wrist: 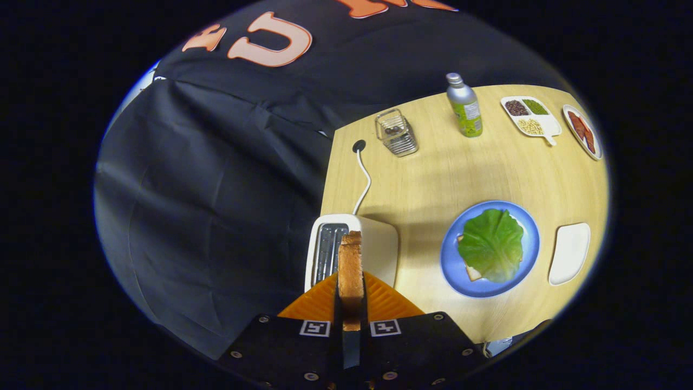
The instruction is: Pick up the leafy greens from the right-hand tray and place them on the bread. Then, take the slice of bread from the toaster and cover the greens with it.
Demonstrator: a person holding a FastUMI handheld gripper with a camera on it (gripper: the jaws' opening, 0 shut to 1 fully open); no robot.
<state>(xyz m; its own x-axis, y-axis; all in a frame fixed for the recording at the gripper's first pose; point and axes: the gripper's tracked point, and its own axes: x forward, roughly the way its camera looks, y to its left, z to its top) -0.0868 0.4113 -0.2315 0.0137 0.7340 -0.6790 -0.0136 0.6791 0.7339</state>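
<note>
A pale wood desk (pixel 460 179) stands against the booth's black cloth wall (pixel 216 189). At its near left corner sits a white toaster (pixel 373 244), its cord (pixel 364 181) running up to a round hole in the desk top. Near the front edge is a blue plate (pixel 452 271) holding a slice of bread (pixel 472 272) almost covered by the leafy greens (pixel 491 245); just to the right of it lies an empty white tray (pixel 569 253). Along the far edge are a wire basket (pixel 396 132), an upright metal bottle (pixel 464 105), a divided dish (pixel 530 115) with three kinds of beans or seeds, and — toward the far right corner — a plate with red strips (pixel 582 131). The gripper (pixel 351 300) hangs above the toaster, its fingers closed on a toast slice (pixel 351 271) — held on edge, clear of the slots.
</note>
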